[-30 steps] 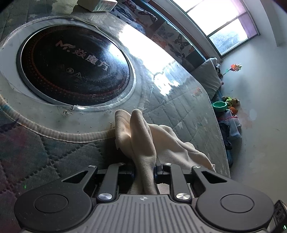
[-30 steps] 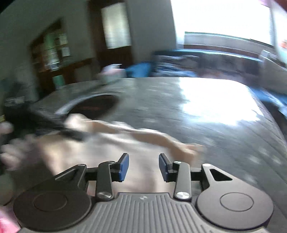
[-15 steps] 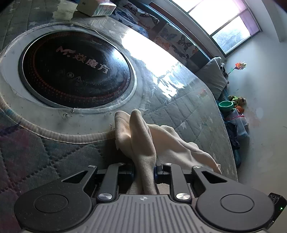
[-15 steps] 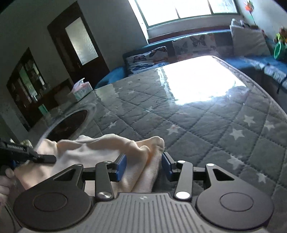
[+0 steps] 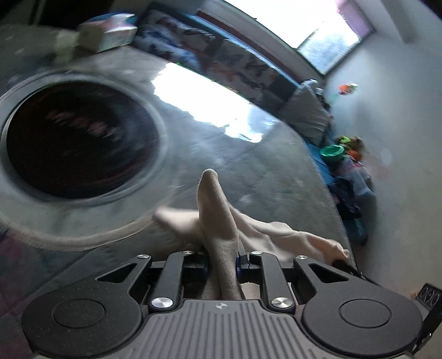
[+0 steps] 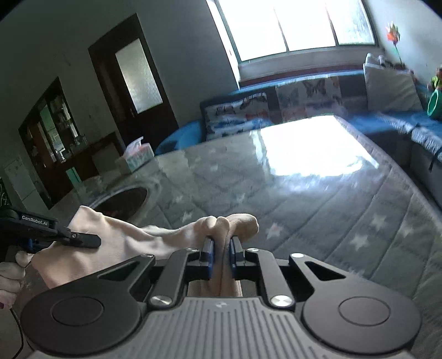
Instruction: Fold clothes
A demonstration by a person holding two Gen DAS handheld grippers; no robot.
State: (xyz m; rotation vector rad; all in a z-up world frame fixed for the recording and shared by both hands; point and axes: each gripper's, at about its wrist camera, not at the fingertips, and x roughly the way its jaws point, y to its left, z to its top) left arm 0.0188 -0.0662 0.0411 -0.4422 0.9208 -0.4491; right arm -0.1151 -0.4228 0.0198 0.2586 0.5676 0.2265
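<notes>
lettering on the dark disc [image 5: 80, 140] — blurred, unreadable.

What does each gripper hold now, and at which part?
Both hold the cream garment: the left gripper pinches one bunched edge, the right gripper the opposite bunched edge.

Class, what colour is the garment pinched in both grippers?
The garment is pale cream; the right wrist view shows it best.

We see daylight pouring from the window [image 6: 298, 24], leaving a blown-out white glare patch on the table [image 6: 317, 154] below it. Walls far from the window stay dim. The left wrist view is smeared by motion blur, worst around the dark disc [image 5: 80, 138]. Fisheye bending curves both pictures' edges.
</notes>
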